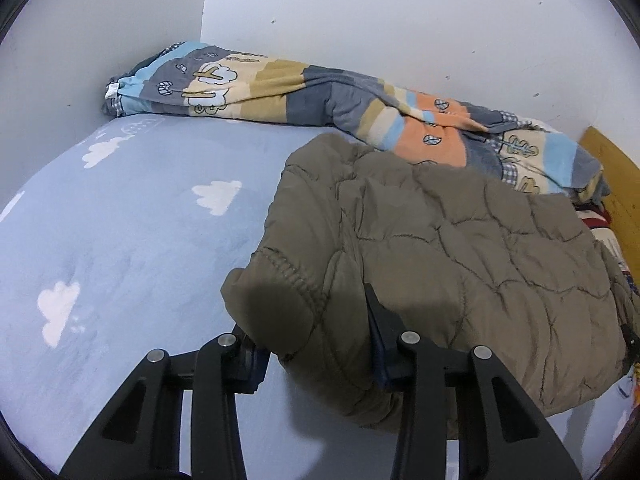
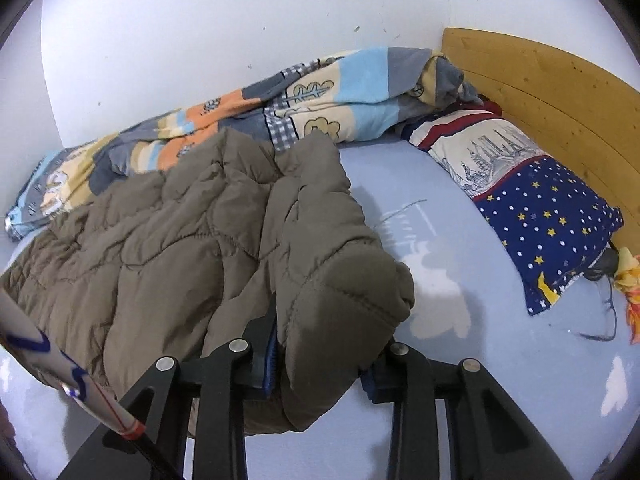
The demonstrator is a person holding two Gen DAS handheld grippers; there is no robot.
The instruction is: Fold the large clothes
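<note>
Olive-brown quilted puffer jacket [image 1: 460, 248] lies on pale-blue cloud-print bedsheet [image 1: 120, 240]; left gripper [image 1: 312, 344] and right gripper [image 2: 320, 356] each pinch a padded near corner. Judged light, soft, bulky, slippery-shelled: hold stitched hems, not loose fill. Beyond, striped patterned blanket [image 1: 304, 88] against the wall. No readable labels

Bedroom: bed [image 2: 460, 208], pillow [image 2: 532, 216], headboard [image 2: 560, 92]
</note>
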